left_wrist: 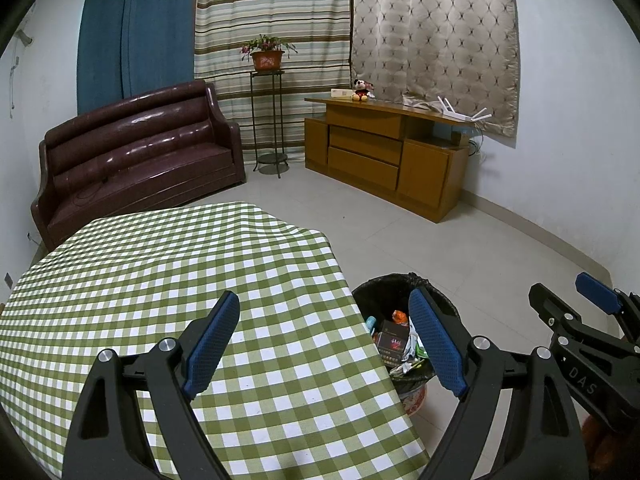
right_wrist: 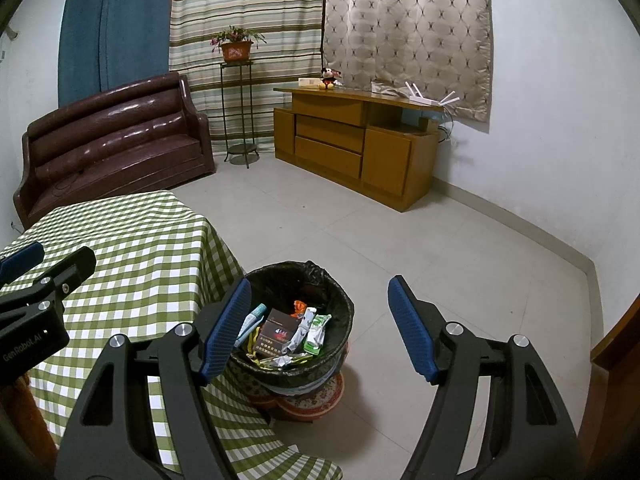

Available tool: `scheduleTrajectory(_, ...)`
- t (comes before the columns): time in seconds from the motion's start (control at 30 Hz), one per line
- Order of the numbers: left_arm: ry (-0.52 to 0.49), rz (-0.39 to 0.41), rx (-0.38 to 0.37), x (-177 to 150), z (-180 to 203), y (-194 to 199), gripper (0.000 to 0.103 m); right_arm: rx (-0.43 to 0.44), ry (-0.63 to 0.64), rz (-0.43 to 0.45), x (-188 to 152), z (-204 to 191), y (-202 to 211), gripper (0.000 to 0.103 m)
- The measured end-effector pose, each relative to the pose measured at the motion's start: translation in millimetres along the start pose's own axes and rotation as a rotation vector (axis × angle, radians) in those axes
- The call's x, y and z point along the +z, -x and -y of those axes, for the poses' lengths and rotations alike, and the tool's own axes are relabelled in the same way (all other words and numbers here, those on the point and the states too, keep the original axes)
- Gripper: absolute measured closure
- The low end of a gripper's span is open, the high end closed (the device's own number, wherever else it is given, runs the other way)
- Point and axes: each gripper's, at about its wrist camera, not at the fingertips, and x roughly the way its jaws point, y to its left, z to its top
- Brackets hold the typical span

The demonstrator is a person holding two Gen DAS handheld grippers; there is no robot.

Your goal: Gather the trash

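Note:
A black-lined trash bin [right_wrist: 340, 312] stands on the floor by the table's right edge; it also shows in the left wrist view [left_wrist: 384, 286]. In it lie a dark cigarette box [right_wrist: 278, 332], a green-white wrapper [right_wrist: 316, 334], a light blue tube [right_wrist: 252, 318] and other scraps. My left gripper [left_wrist: 324, 308] is open and empty above the table's right edge [left_wrist: 344, 280]. My right gripper [right_wrist: 320, 292] is open and empty above the bin. The green checked tablecloth [left_wrist: 160, 280] shows no trash.
A brown leather sofa [left_wrist: 136, 152] stands beyond the table. A wooden cabinet [left_wrist: 384, 152] with a plush toy and a router stands at the far wall. A plant stand [left_wrist: 268, 120] is between them. Tiled floor [right_wrist: 440, 248] lies right of the bin.

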Motion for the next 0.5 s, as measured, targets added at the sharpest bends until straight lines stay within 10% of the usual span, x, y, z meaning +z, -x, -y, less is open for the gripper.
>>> scheduleTrajectory(0.5,0.000,0.000,0.001,-0.5,0.8,-1.2,0.019,0.000,0.000,-0.001,0.2,-0.5,0.0,0.034)
